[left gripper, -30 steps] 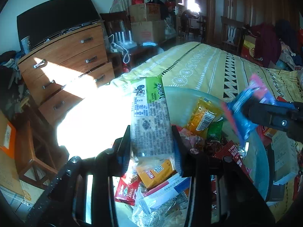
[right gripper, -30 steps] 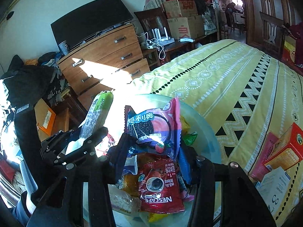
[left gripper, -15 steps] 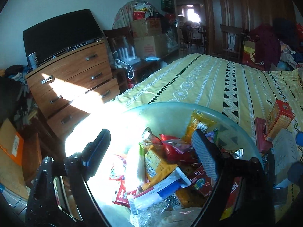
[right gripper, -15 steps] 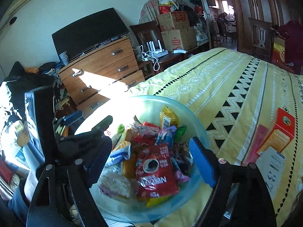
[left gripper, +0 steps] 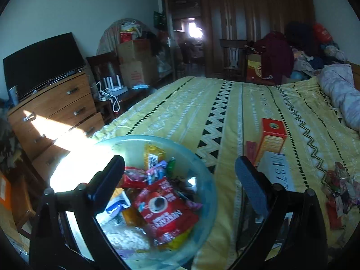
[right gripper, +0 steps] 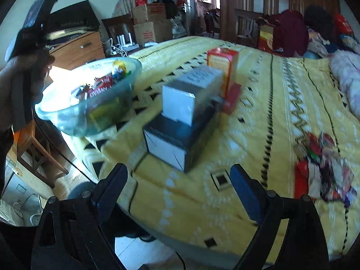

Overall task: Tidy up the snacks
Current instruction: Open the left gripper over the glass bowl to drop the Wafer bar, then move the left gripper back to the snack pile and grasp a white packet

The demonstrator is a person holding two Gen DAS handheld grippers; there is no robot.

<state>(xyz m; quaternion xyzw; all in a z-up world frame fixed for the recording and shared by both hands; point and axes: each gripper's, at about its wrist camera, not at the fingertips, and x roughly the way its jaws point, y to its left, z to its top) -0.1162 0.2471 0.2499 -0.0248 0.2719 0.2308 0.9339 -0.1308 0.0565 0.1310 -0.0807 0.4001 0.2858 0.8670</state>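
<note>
Both jaws are opening wide with nothing between them: the left gripper [left gripper: 180, 168] above the snack-filled glass bowl [left gripper: 202, 164] at the bed's [left gripper: 202, 103] near corner, the right gripper [right gripper: 178, 178] before stacked boxes [right gripper: 180, 121] mid-edge

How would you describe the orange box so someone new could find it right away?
Start at the yellow bed, then find the stack of boxes beside the glass bowl. The orange box stands upright at the far end, behind the white box. It is the only tall orange one; its neighbours are white, black or flat red.
</note>
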